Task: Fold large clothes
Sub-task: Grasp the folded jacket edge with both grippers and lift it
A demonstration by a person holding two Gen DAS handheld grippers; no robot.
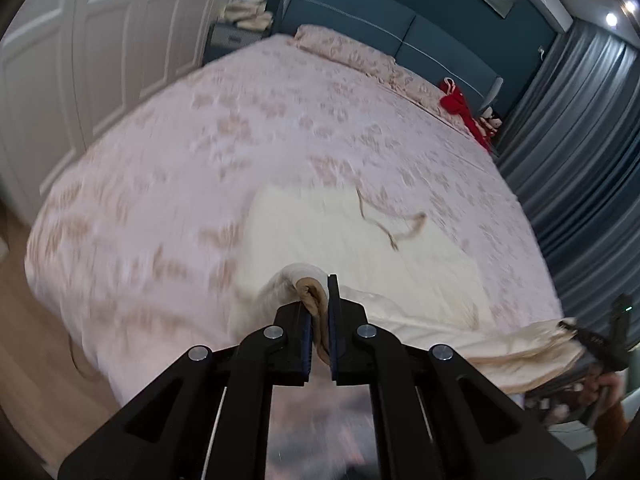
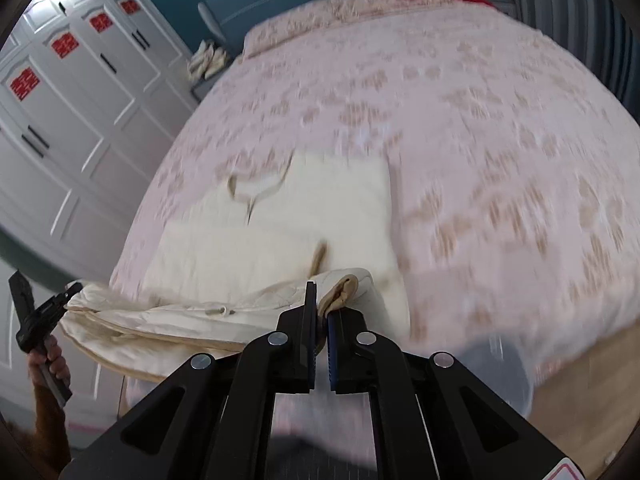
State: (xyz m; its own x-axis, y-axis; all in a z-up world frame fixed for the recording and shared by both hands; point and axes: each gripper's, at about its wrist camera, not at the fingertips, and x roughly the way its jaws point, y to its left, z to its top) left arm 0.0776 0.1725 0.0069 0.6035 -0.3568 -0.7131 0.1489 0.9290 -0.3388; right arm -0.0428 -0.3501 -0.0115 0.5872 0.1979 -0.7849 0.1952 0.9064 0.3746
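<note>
L gripper (image 1: 320,304) – jaws nearly closed, pads pinching a bunched cloth edge (image 1: 310,296), pointing steeply down. R gripper (image 2: 322,312) – same, clamped on the cloth's other corner (image 2: 340,292). Both held side by side; each hand (image 2: 50,360) wraps its handle.

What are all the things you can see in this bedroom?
cream garment: one, cream with tan trim, on the bed, near edge lifted
bed cover: one, pink floral, over the bed
pillows: two, pink floral, at the headboard
headboard: one, teal
red cloth: one, far corner
wardrobe: one, white, red stickers
curtains: grey-blue, beside the bed
left gripper: black, shut on garment corner
right gripper: black, shut on other corner
</note>
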